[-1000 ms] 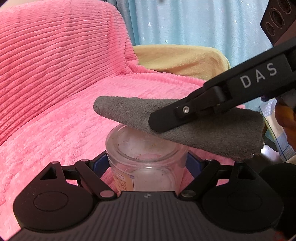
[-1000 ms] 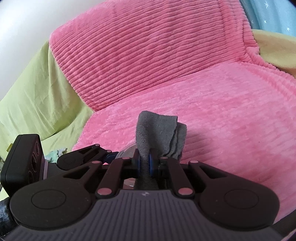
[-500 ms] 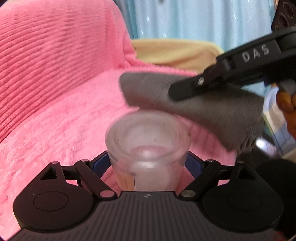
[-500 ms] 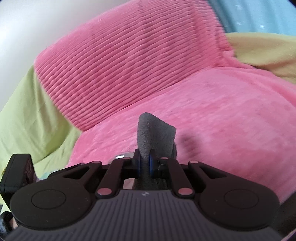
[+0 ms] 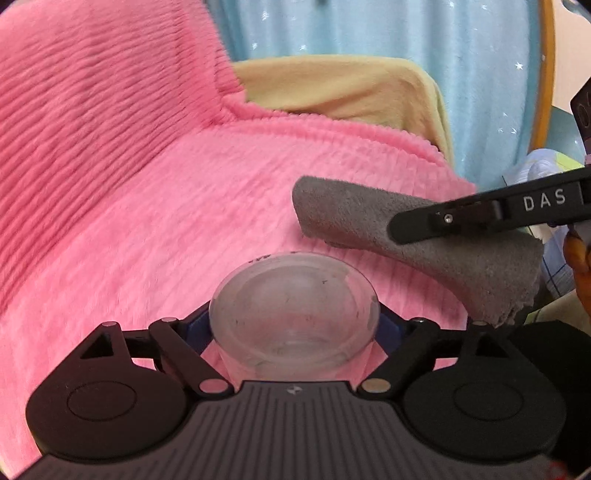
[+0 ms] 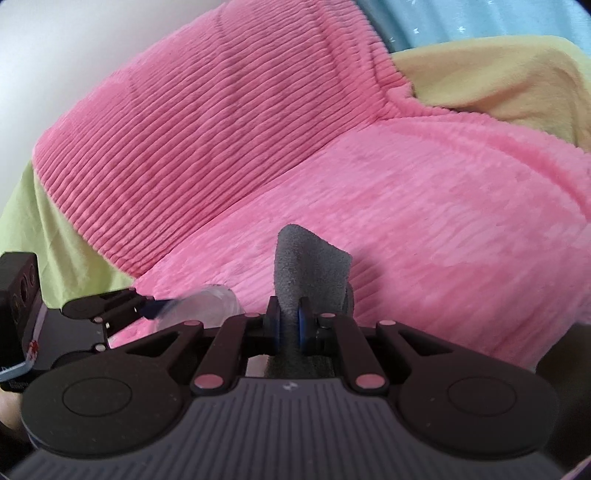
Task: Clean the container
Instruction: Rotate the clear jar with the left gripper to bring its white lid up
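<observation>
A clear glass jar (image 5: 293, 306) with specks on its inside sits between the blue pads of my left gripper (image 5: 293, 325), which is shut on it; its mouth faces the camera. A folded grey cloth (image 5: 413, 236) is clamped in my right gripper (image 5: 406, 229), which comes in from the right, above and right of the jar and apart from it. In the right wrist view the cloth (image 6: 306, 266) stands up between the shut pads of the right gripper (image 6: 290, 325); the jar (image 6: 207, 302) and the left gripper (image 6: 122, 306) show at lower left.
A pink ribbed blanket (image 5: 147, 184) covers a sofa behind everything. A yellow cover (image 5: 351, 88) and a blue star curtain (image 5: 406, 29) lie beyond it. A green cloth (image 6: 44, 229) is at the left. Papers (image 5: 546, 177) sit at the far right.
The cloth and right gripper have moved off the jar's mouth, to the right and away. The jar has tilted so that its open mouth faces the camera more.
</observation>
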`<state>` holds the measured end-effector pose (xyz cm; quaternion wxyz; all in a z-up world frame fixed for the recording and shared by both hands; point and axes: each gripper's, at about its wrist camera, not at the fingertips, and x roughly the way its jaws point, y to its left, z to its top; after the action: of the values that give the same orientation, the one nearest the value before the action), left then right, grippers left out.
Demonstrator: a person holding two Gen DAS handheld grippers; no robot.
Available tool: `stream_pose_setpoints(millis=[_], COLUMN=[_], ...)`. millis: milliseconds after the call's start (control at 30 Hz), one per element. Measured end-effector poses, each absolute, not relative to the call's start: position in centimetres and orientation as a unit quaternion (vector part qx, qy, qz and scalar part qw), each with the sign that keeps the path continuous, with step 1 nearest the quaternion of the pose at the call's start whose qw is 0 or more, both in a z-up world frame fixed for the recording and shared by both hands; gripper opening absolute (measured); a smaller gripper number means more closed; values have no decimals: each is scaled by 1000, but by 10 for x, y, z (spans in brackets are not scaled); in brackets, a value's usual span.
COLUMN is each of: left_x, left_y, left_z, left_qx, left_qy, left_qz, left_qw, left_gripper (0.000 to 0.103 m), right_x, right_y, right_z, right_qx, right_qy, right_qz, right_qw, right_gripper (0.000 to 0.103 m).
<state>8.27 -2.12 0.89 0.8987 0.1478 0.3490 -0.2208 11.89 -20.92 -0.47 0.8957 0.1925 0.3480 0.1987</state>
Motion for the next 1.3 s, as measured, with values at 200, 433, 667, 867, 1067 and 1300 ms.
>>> stream_pose_setpoints(millis=[200,433,667,867,1067,1300], left_x=[114,75,64,107,139,147], left_y=[-31,-17,0,-14,-41,-53], left_z=[14,1,15,26,12,-9], left_qx=[140,161,181,197,255,343], left_qy=[319,361,414,445,488,514], left_qz=[-209,-203,-214,-234,-247,-237], left_qw=[914,896,866,842,797,749], left_gripper=[86,86,89,90,90,88], right_x=[121,120,116,109,104,106], right_y=[-221,-227,-210,-206,-209,-213], right_z=[-7,-16,-18,-20,-21,-22], right_qx=[197,203,204,199,200,204], right_qy=[347,357,360,365,368,365], right_qz=[178,165,182,183,178,175], right_qw=[900,897,892,891,890,891], right_gripper=[7,7,7,7,7,7])
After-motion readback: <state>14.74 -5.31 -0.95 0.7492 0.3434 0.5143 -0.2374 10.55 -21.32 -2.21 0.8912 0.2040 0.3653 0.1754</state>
